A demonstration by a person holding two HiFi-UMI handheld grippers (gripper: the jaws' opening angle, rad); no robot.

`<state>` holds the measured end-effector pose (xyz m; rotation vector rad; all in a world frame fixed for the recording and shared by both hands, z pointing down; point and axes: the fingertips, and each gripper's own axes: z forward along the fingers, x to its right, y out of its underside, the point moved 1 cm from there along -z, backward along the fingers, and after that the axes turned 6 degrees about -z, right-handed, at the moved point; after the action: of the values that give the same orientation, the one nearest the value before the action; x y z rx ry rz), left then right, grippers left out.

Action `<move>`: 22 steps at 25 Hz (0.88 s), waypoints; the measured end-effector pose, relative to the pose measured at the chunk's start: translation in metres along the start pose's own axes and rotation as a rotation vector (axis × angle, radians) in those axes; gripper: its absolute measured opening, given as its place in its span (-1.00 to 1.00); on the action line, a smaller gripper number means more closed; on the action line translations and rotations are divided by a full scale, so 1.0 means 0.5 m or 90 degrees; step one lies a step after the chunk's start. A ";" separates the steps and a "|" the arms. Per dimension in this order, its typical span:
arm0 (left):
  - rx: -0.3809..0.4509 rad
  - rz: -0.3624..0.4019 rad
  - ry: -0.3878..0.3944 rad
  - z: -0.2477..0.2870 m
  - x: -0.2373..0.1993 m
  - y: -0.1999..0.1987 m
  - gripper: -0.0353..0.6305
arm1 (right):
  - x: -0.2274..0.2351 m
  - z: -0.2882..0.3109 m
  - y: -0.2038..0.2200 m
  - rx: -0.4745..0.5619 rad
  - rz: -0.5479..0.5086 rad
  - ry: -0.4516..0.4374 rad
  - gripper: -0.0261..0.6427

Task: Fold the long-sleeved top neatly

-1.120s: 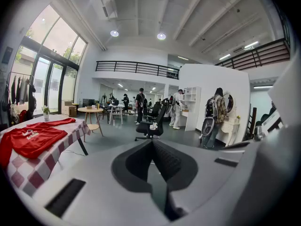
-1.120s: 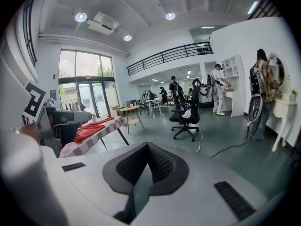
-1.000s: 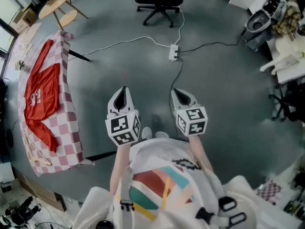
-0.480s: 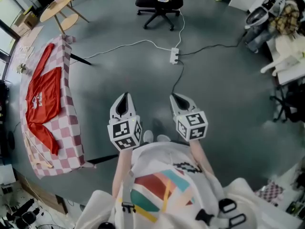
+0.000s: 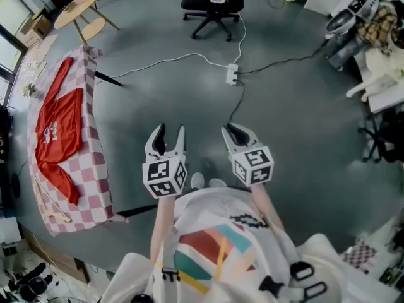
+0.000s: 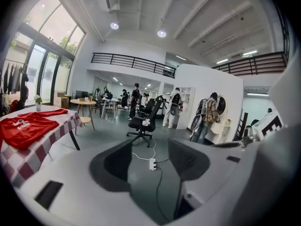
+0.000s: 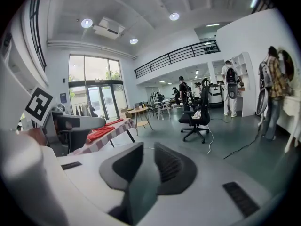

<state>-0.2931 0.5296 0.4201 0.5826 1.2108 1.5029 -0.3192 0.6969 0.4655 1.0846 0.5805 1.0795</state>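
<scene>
The red long-sleeved top [image 5: 55,128] lies spread on a table with a pink and white checked cloth [image 5: 95,169] at the far left, well away from both grippers. It also shows as the red top [image 6: 22,126] at the left edge of the left gripper view and as the red top [image 7: 104,127] in the right gripper view. I hold both grippers in the air over the grey floor. My left gripper [image 5: 170,133] [image 6: 149,161] is opening its jaws, and nothing is between them. My right gripper [image 5: 231,130] [image 7: 148,166] is shut and empty.
A black office chair [image 5: 211,2] stands ahead, with a white power strip [image 5: 232,74] and its cables on the floor before it. A round wooden table [image 5: 76,5] is at the far left. White furniture with piled clothes [image 5: 379,36] is at the right. Several people [image 6: 207,117] stand in the background.
The left gripper's jaws have parted from shut to apart. The right gripper stays shut. Both hands have kept nearly still.
</scene>
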 end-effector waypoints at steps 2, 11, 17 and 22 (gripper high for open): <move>0.007 -0.009 0.003 0.005 -0.003 -0.004 -0.06 | -0.004 0.009 -0.001 0.009 0.019 -0.011 0.09; 0.015 -0.032 -0.003 0.016 -0.014 -0.015 -0.01 | 0.012 0.015 -0.004 0.023 0.058 0.008 0.09; 0.014 -0.043 -0.005 0.021 -0.042 -0.022 -0.01 | 0.000 0.025 -0.008 0.019 0.060 0.008 0.08; 0.011 -0.041 -0.002 0.027 -0.085 -0.029 -0.01 | -0.021 0.055 -0.014 0.018 0.064 0.016 0.08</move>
<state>-0.2621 0.4943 0.4220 0.5529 1.2303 1.4387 -0.2980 0.6752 0.4692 1.1358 0.5675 1.1766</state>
